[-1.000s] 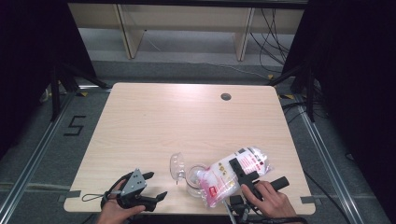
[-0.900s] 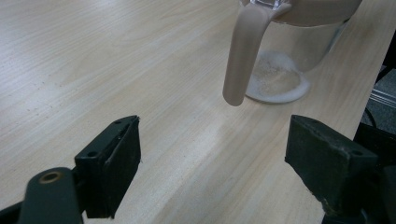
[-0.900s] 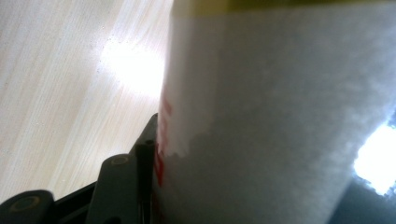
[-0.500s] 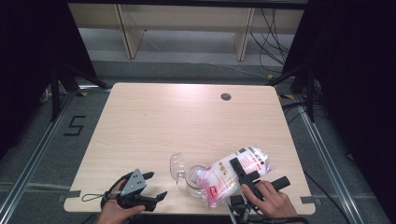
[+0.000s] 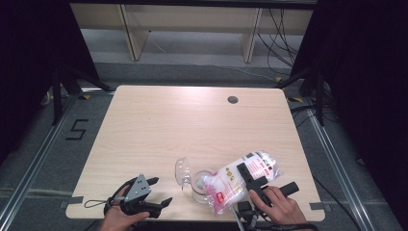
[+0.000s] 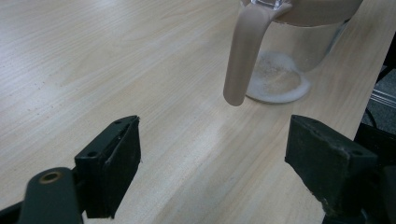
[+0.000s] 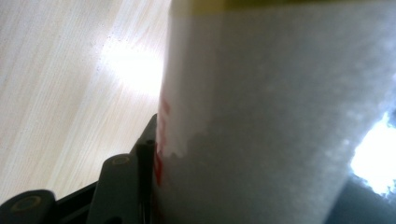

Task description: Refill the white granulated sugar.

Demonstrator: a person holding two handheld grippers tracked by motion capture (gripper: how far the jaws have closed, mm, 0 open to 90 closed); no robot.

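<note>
Bag tilted over the pitcher at the table's near edge

Pitcher (image 5: 195,180) is our landmark: a clear glass one with a handle, standing upright on the wooden table (image 5: 192,120) close to the near edge. In the left gripper view we see a thin layer of white grains on its bottom (image 6: 275,79) and its handle (image 6: 245,51) hanging toward us.

Just right of the pitcher we see the bag (image 5: 243,180), a clear plastic pack of white grains with red print, tilted so its lower corner rests over the pitcher's mouth. The right gripper (image 5: 252,175) is clamped on this bag, its jaws closed across the pack's middle; in the right gripper view the bag (image 7: 261,121) presses against the one jaw we can see. The person's right hand (image 5: 276,204) holds that gripper near the table's edge.

Left of the pitcher, well apart from it, we find the left gripper (image 5: 156,192) low over the table, its jaws spread wide with nothing between them but bare wood, pointing toward the pitcher.
</note>
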